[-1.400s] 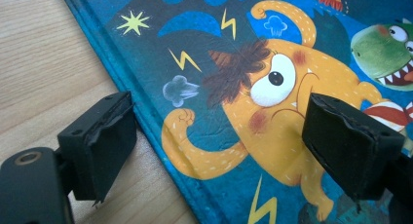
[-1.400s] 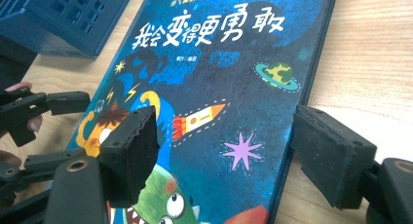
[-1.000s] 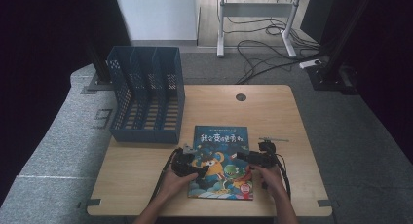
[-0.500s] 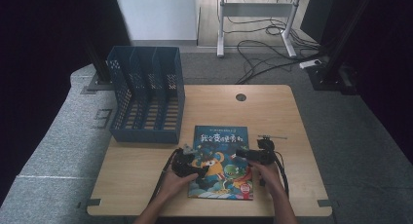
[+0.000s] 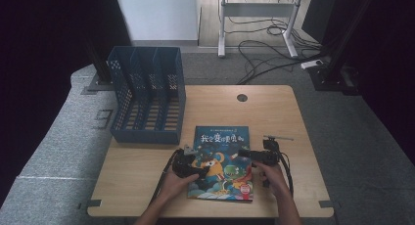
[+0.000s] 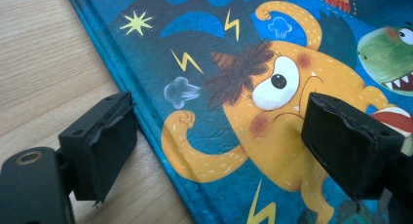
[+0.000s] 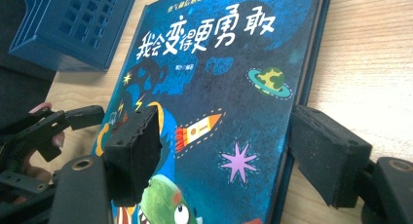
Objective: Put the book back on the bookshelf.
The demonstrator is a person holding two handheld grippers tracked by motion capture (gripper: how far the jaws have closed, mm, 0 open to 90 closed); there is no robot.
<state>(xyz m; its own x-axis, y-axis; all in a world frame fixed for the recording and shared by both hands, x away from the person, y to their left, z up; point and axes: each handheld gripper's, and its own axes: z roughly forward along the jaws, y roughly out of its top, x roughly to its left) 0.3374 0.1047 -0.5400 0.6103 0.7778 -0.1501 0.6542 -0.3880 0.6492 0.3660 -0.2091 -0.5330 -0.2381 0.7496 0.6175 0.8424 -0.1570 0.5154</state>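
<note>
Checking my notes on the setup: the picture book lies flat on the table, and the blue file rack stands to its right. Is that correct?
Not quite. The blue file rack stands to the left of the picture book, toward the far side, as the high view shows. The book does lie flat on the table.

My book (image 5: 222, 161) has a glossy printed board cover, smooth apart from fine creases in the laminate over the orange monster (they show best in my left gripper view), and its spine edge is a plain blue wrap. The tabletop (image 5: 274, 112) under it is pale wood with a fine straight grain and a matt, slightly satin finish. On my left gripper (image 6: 221, 146) the black pads look like matt rubbery foam, ragged and chipped at the corners. My right gripper (image 7: 226, 151) has the same matt black pads with a grainy face. By the tabletop's left edge, the file rack (image 5: 147, 100) is blue perforated plastic, dull rather than shiny.
</note>
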